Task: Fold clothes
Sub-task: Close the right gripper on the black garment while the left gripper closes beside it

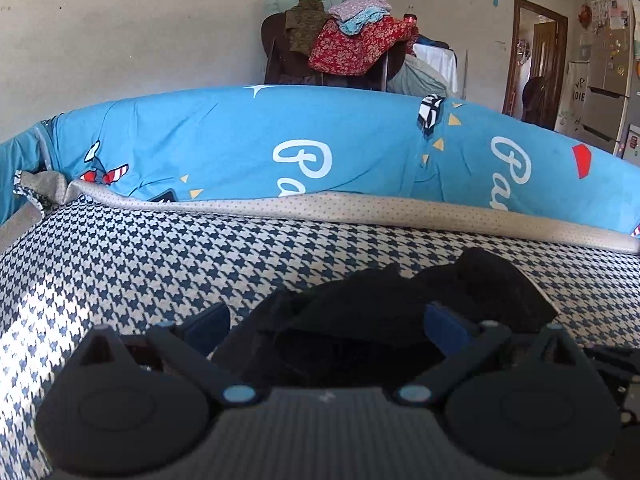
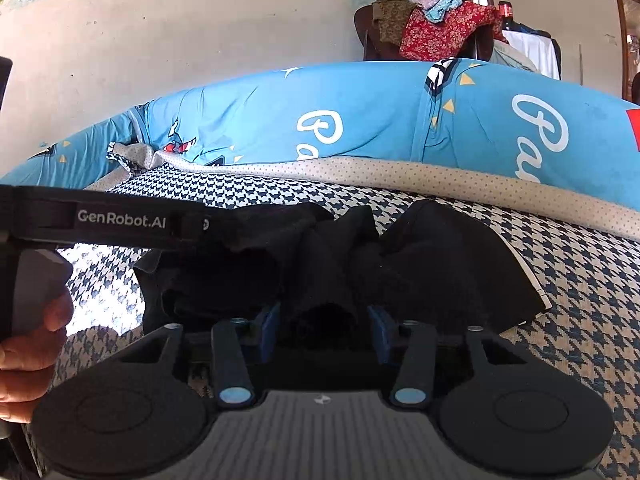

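black garment (image 2: 360,264) lies bunched at lower centre on the houndstooth bed (image 2: 580,340), not yet neatly folded. right gripper (image 2: 326,328) clenches its cloth; left gripper (image 1: 326,320) straddles it, jaws spread.

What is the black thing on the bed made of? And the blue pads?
The black garment looks like soft, matte knit cloth: it bunches into limp folds. The blue pads on the right hand-held gripper look like dull rubber or foam, though that's uncertain. The houndstooth bed cover looks woven.

"GenRobot.AI" — left gripper (image 2: 120,220); "Pa" — quilt (image 2: 360,120).
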